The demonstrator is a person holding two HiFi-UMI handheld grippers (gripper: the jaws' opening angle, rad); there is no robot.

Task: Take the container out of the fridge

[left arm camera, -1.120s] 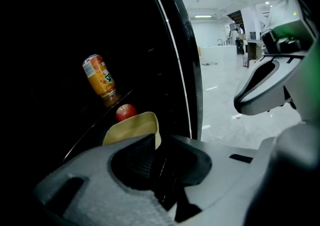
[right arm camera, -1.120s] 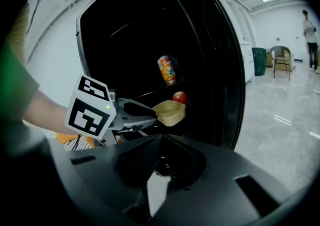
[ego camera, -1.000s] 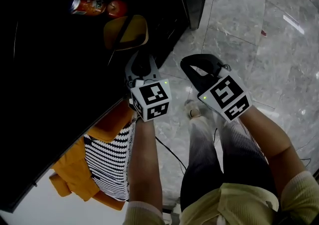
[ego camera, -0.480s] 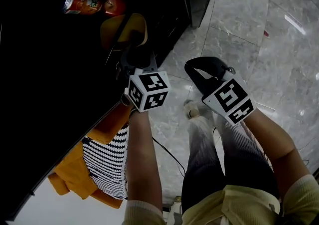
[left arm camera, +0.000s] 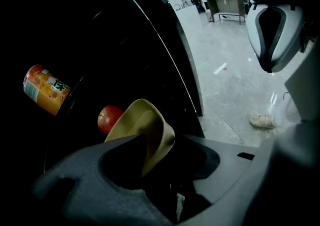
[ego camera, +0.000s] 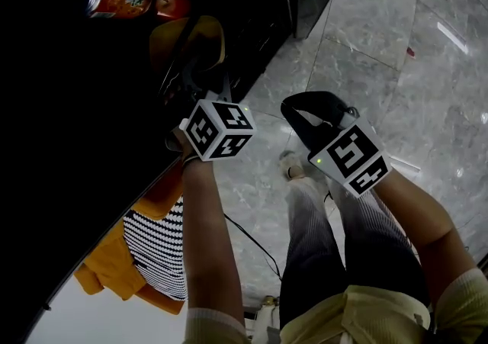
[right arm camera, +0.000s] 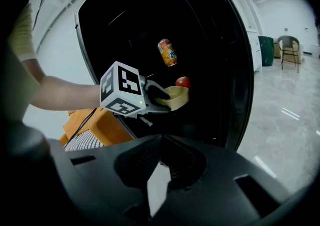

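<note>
A: Where is the container [left arm camera: 145,125] sitting at this moment?

B: It is sitting inside the dark fridge [ego camera: 69,121], close to the front of the opening, and it is leaning to one side. The inside is too dark, so I cannot tell what it is resting on.

A: What is showing near it?

B: A red apple [left arm camera: 110,117] is showing just behind it. An orange can [left arm camera: 45,89] is showing farther in, apart from both.

A: Is the left gripper doing something with the container?

B: The left gripper [left arm camera: 161,145] is reaching into the fridge and its jaws are opening. The rim of the container is standing between them, with one wide jaw on each side of it.

A: And the right gripper?

B: The right gripper [right arm camera: 163,137] is hovering outside the fridge, over the grey marble floor [ego camera: 381,68], well apart from the container. Its jaws are closed together and they are carrying nothing.

A: What else is showing?

B: An orange cloth [ego camera: 99,278] with a black-and-white striped part is lying low beside the fridge, under the left arm. The person's shoe [ego camera: 293,167] is standing on the floor below the right gripper.
</note>
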